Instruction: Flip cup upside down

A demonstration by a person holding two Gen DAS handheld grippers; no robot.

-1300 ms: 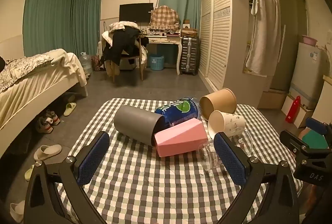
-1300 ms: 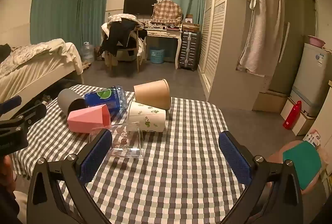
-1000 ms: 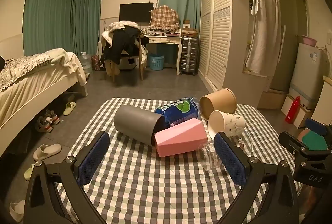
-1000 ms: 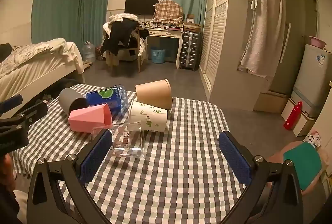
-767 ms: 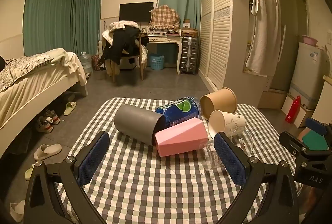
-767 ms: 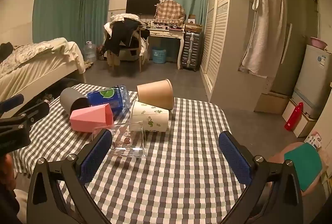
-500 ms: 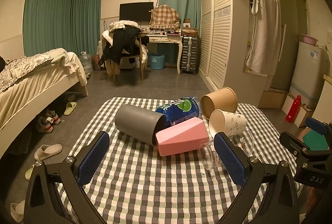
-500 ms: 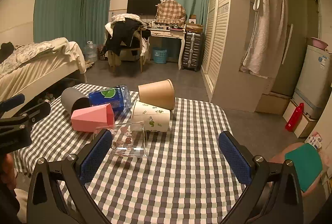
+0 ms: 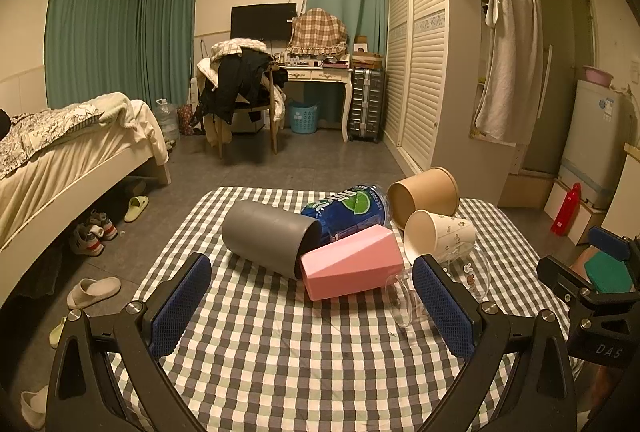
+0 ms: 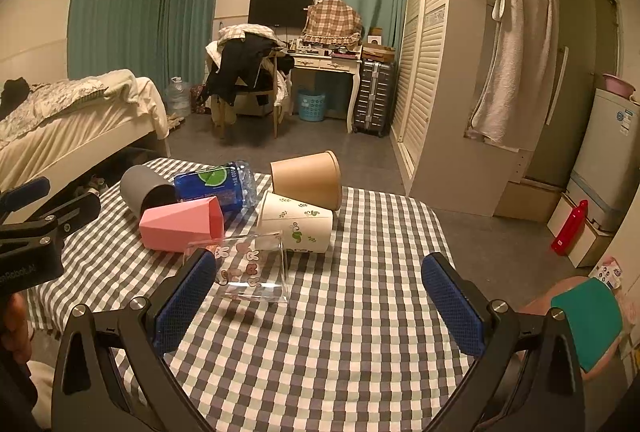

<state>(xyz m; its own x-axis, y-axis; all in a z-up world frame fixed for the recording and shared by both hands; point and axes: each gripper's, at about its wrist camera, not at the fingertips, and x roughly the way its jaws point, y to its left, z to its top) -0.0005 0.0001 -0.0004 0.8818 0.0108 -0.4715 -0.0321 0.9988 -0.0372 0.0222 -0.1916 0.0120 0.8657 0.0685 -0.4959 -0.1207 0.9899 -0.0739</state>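
Several cups lie on their sides on a checked tablecloth (image 9: pixel 280 352): a grey cup (image 9: pixel 268 238), a pink faceted cup (image 9: pixel 352 268), a brown paper cup (image 9: pixel 424 191), a white printed paper cup (image 9: pixel 440 232) and a clear glass cup (image 10: pixel 248 272) with bunny prints. A blue bottle (image 9: pixel 352 207) lies among them. My left gripper (image 9: pixel 312 308) is open and empty, in front of the pink cup. My right gripper (image 10: pixel 320 308) is open and empty, just right of the clear cup, whose base is beside my left finger (image 10: pixel 188 292).
The table's edges drop to the floor on all sides. A bed (image 9: pixel 60 151) stands at the left, a wardrobe (image 9: pixel 424 71) at the right, a chair with clothes (image 9: pixel 240 95) and a desk behind. A stool with a green seat (image 10: pixel 584 312) is at the right.
My right gripper has crept slightly left and forward toward the clear cup. The left gripper has barely moved. The cups have not moved.
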